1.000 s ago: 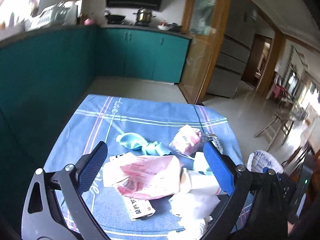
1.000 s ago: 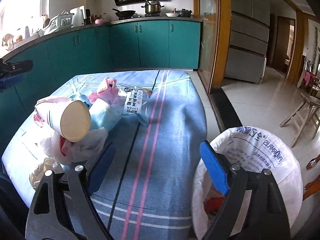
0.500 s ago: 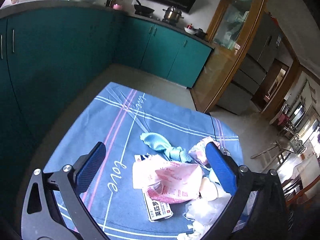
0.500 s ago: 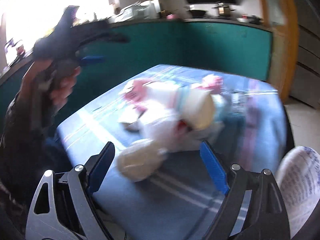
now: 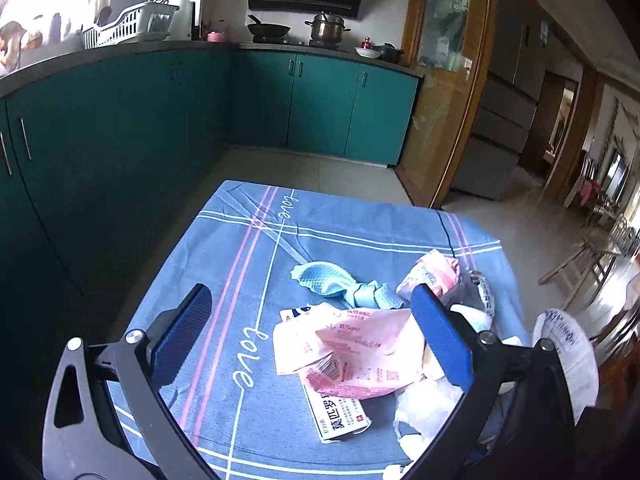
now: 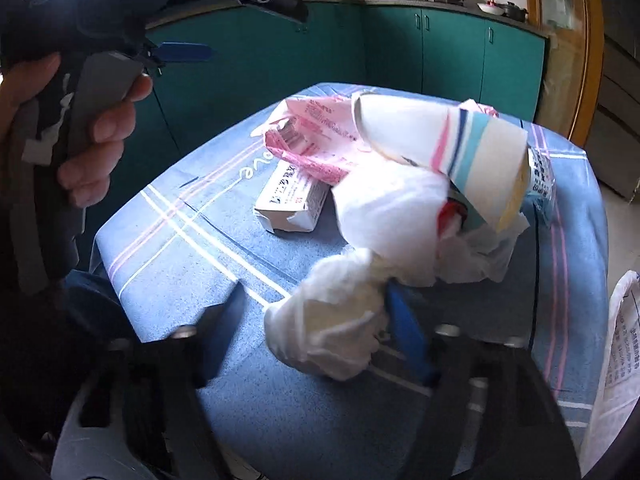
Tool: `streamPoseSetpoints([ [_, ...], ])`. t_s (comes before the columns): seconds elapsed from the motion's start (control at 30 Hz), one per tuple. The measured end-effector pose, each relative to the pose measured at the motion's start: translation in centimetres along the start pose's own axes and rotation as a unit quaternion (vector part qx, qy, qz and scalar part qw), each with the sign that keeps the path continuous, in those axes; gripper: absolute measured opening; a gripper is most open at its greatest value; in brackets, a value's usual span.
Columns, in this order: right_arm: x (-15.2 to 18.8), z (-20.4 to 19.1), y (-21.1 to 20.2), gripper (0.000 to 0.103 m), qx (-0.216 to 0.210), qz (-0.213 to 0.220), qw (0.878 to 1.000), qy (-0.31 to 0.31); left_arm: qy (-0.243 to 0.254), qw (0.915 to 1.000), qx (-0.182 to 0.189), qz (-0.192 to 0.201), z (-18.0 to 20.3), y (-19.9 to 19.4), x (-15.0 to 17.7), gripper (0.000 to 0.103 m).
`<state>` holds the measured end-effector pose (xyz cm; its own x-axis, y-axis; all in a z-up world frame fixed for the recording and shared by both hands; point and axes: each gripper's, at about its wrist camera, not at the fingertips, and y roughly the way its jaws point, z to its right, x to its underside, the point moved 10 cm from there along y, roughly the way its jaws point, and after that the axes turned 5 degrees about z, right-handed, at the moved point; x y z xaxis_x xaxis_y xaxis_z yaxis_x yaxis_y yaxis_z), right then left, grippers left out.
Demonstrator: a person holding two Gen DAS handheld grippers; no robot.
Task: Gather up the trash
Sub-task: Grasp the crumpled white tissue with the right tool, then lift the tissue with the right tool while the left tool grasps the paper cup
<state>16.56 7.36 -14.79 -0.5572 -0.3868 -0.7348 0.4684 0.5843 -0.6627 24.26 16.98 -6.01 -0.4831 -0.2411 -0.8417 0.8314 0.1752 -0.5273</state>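
Your right gripper (image 6: 316, 328) has its fingers apart around the white tissue wad (image 6: 332, 320), ready to pinch; your left gripper (image 5: 316, 344) hovers, fingers apart, over the pink wrapper (image 5: 352, 356).

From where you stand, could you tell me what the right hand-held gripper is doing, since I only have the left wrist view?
Observer: The right hand-held gripper is open, with a crumpled white wad between its fingers.
Operator: Thank you. What lies just beyond that wad?
Observer: A striped paper cup lies on its side on top of the trash.
Operator: And the white box?
Observer: Its torn-open end flap faces the right camera.
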Motion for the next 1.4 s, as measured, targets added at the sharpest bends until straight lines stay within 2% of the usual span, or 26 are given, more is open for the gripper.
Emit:
streamPoseSetpoints([
  [0.03,0.0,0.0,0.0,0.053,0.001,-0.001,1.0,0.001,-0.001,1.0,0.0,-0.001,-0.1,0.0,0.0,0.099],
  [0.17,0.2,0.8,-1.2,0.033,-0.027,0.002,0.999,0.023,-0.015,0.9999,0.001,-0.002,-0.6,-0.1,0.0,0.099],
  [0.2,0.3,1.1,-1.6,0.031,-0.031,0.002,0.999,0.024,-0.017,0.9999,0.001,-0.001,-0.7,-0.1,0.0,0.099],
  [0.47,0.2,3.5,-5.1,0.031,-0.034,0.028,0.999,0.017,-0.019,0.9998,-0.002,0.0,-0.8,-0.2,0.0,0.099],
  [0.6,-0.4,5.3,-5.5,0.031,-0.017,0.045,0.998,0.034,-0.021,0.9998,0.0,0.002,-0.6,-0.3,-0.1,0.099],
  [0.8,-0.6,10.2,-6.8,0.031,0.034,0.063,0.994,0.082,-0.014,0.9999,0.0,-0.002,-0.3,-0.2,0.3,0.099],
  [0.9,-0.2,12.7,-6.7,0.031,0.087,0.06,0.99,0.097,-0.012,0.9999,0.002,-0.004,-0.1,-0.1,0.4,0.099],
  [1.03,0.9,14.7,-5.8,0.031,0.112,0.04,0.985,0.128,-0.007,0.9999,0.006,-0.008,0.4,0.0,0.5,0.099],
  [1.23,1.5,15.1,-5.0,0.031,0.116,0.027,0.984,0.134,0.005,0.9997,0.023,-0.006,1.2,-0.4,0.6,0.099],
  [1.4,1.5,14.6,-4.4,0.031,0.118,0.023,0.985,0.123,0.007,0.9974,0.07,-0.018,2.4,-0.7,1.1,0.099],
])
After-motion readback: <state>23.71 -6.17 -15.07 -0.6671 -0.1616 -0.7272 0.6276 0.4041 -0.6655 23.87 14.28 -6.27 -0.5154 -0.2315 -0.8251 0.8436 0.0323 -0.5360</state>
